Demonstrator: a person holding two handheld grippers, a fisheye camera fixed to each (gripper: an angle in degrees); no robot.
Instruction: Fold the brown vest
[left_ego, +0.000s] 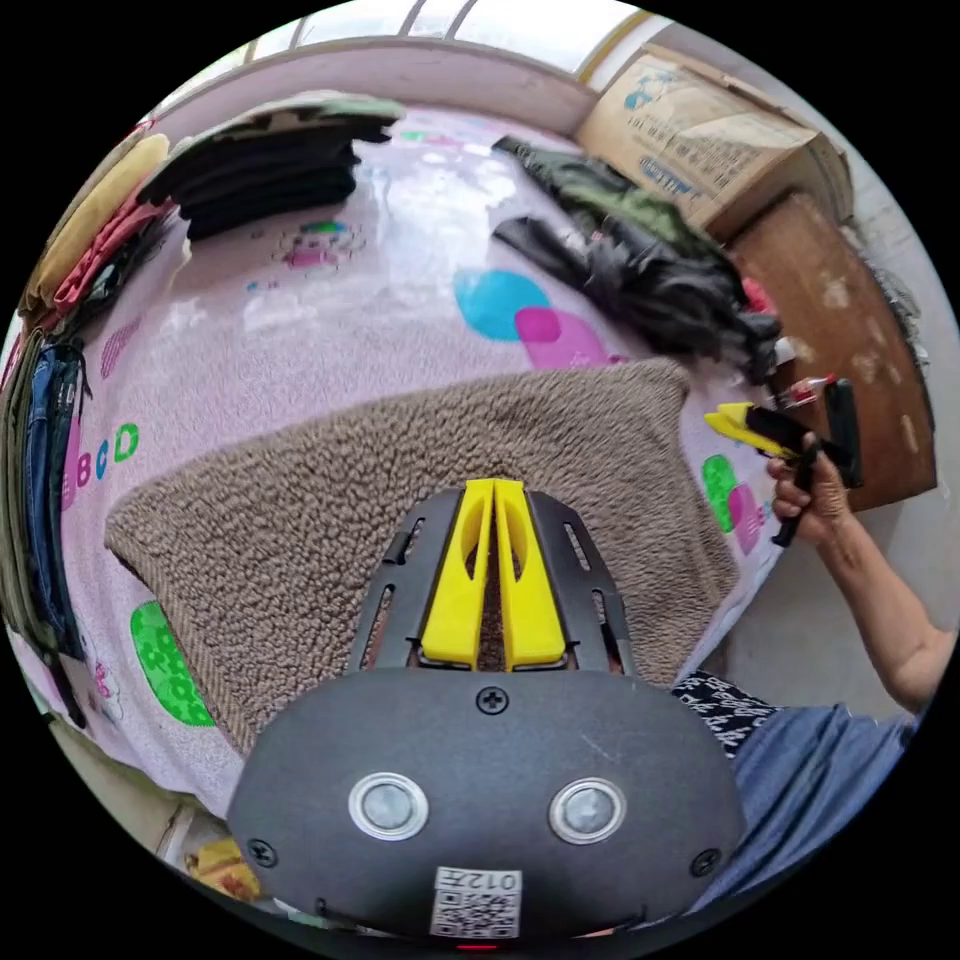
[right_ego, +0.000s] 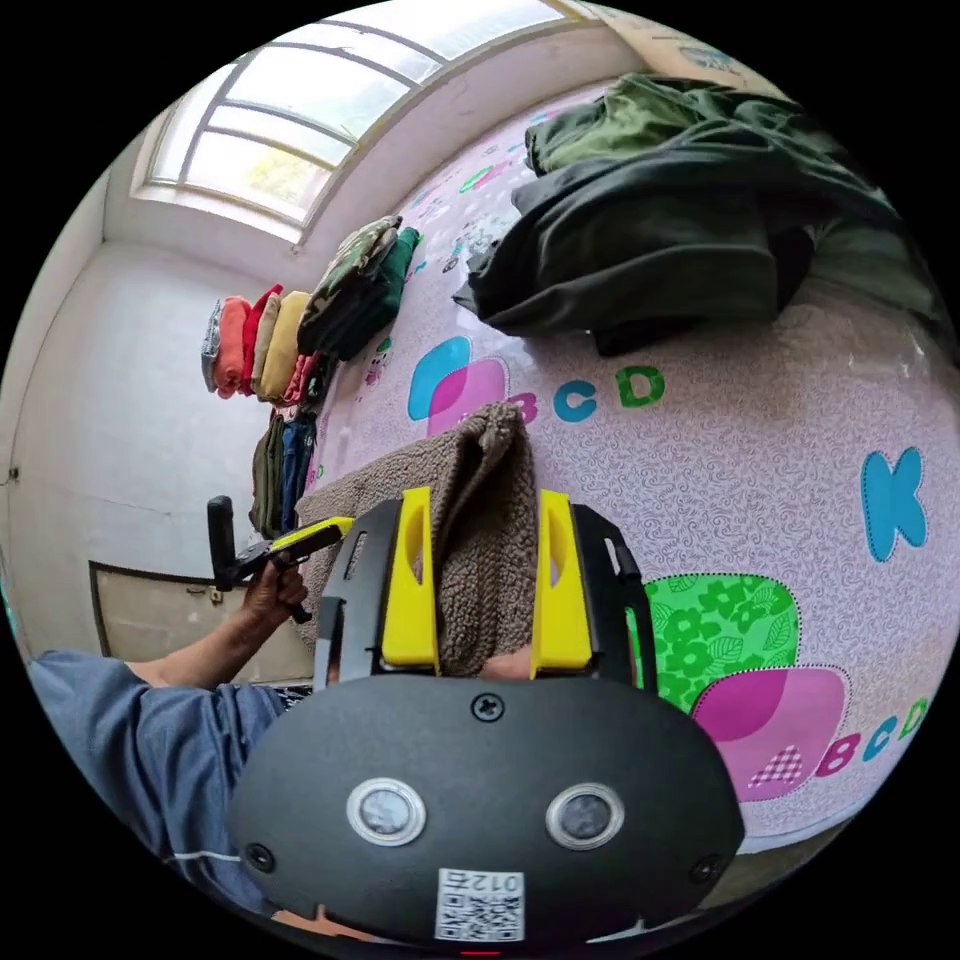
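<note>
The brown vest (left_ego: 400, 470), a fleecy fabric, lies spread flat on the pink patterned mat (left_ego: 330, 330). My left gripper (left_ego: 493, 490) hovers over the vest's near half with its yellow jaws shut together and no fabric seen between them. In the right gripper view it is the left gripper (right_ego: 300, 540), held in a hand at the vest's far edge. My right gripper (right_ego: 485, 500) is open, its jaws wide apart, and a corner of the brown vest (right_ego: 490, 500) shows in the gap. A hand holds the right gripper (left_ego: 750, 422) just off the vest's right corner.
A heap of dark green and black clothes (left_ego: 640, 250) lies at the mat's far right. Folded stacks (left_ego: 270, 160) sit along the far left. A cardboard box (left_ego: 700, 130) and a brown wooden panel (left_ego: 850, 330) stand beyond the mat's edge. A person's sleeve (right_ego: 150, 740) is close by.
</note>
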